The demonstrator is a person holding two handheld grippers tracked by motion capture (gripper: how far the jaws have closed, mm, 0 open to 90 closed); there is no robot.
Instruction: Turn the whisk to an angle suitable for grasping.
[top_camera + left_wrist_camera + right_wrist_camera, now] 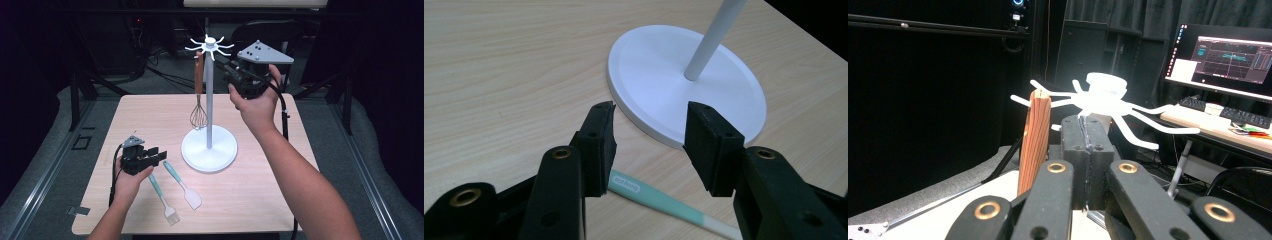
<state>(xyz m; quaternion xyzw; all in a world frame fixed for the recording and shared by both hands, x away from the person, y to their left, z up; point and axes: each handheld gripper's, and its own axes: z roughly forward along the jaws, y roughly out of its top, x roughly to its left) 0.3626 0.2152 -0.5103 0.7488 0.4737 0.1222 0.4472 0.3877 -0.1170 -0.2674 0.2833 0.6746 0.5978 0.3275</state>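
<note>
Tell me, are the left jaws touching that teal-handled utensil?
Apart. The left gripper view shows the left gripper open above the teal handle, table visible between.

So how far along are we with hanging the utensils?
Done: the whisk hangs from the stand. In hand: nothing; the right claw is shut by the hooks, the left claw open above the spatula. Left: spatula and brush on the table.
</note>
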